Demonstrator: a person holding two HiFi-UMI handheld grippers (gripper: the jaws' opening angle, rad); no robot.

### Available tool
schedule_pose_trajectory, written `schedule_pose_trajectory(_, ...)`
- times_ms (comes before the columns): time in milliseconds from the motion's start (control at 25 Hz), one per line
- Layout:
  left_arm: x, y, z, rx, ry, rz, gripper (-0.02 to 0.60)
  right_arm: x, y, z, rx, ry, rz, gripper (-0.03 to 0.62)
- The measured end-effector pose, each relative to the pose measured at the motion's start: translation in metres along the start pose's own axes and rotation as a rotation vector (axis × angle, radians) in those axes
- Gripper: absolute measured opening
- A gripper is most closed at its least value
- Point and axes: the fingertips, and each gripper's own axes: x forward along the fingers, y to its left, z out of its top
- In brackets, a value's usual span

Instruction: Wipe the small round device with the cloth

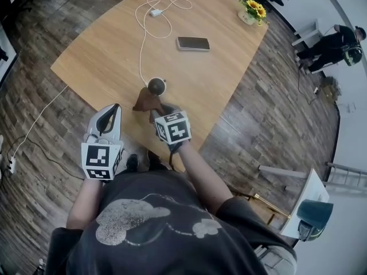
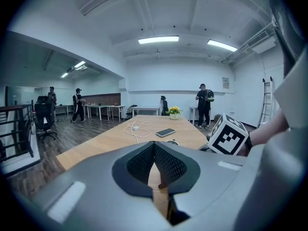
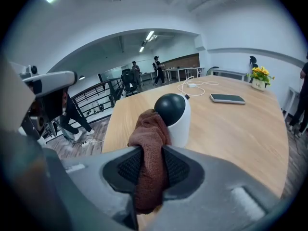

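The small round device (image 1: 156, 86) (image 3: 174, 115) is white with a dark domed face and stands near the wooden table's (image 1: 114, 50) front edge, a white cable running from it. A brown cloth (image 3: 150, 153) (image 1: 144, 100) is pinched in my right gripper (image 3: 151, 170) (image 1: 157, 112), and its upper end touches the device's left side. My left gripper (image 1: 110, 114) (image 2: 155, 170) hovers left of the cloth at the table edge, jaws closed together with nothing between them.
A phone (image 1: 192, 43) lies face up mid-table, past it a white charger and coiled cable (image 1: 156, 11). A pot of yellow flowers (image 1: 251, 10) stands at the far right corner. People stand in the room beyond. A chair (image 1: 312, 213) is behind me to the right.
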Motion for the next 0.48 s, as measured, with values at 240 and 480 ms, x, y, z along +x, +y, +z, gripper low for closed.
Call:
schedule_pose_trajectory(240, -0.001, 0.002, -0.005, -0.001, 0.011, -0.001, 0.018, 0.006, -0.004, -0.017, 0.055, 0.062, -0.003, 0.083)
schedule_pose_trajectory(480, 0.001, -0.003, -0.006, 0.001, 0.016, -0.02, 0.018, -0.005, -0.002, -0.028, 0.086, 0.058, 0.012, 0.083)
